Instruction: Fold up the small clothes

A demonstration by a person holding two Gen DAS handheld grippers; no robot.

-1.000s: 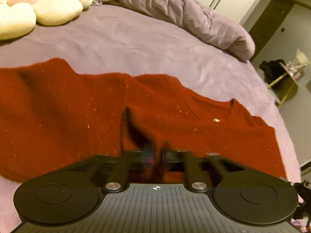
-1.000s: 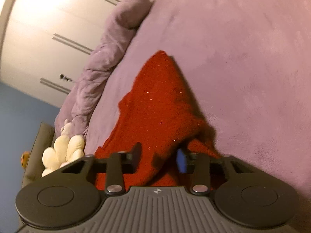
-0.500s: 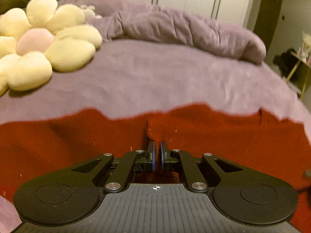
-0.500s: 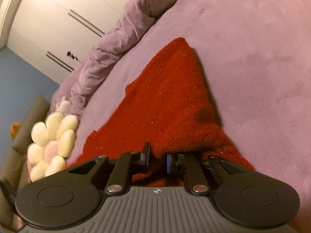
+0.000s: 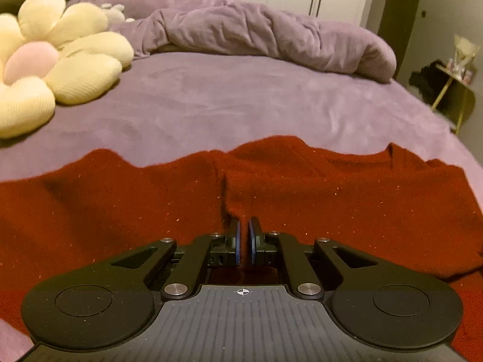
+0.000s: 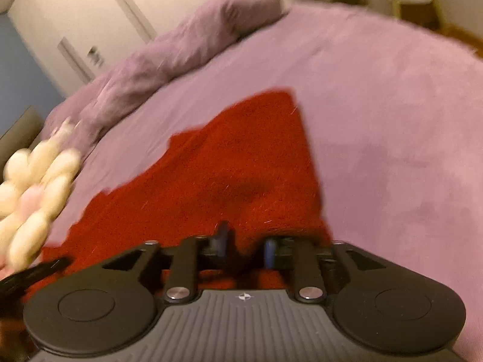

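Since the earlier frames, the right gripper (image 6: pixel 245 249) had spread its jaws wider and let the raised fold drop, so the one red sweater (image 5: pixel 332 193) lay flatter ahead of it. In the blurred right wrist view the jaws stood apart over the sweater (image 6: pixel 229 166), with red cloth low between them; I could not tell whether they touched it. The left gripper (image 5: pixel 244 241) had its jaws pressed nearly together, pinching a small peak of the sweater just ahead of the blue pads. One garment lay spread on the purple bed (image 5: pixel 241 105), reaching to both sides of the left jaws, dark red with fine light flecks and a wavy far edge. Beyond it were one rumpled purple duvet (image 5: pixel 271 39) and one cream flower cushion (image 5: pixel 54 60), far left.
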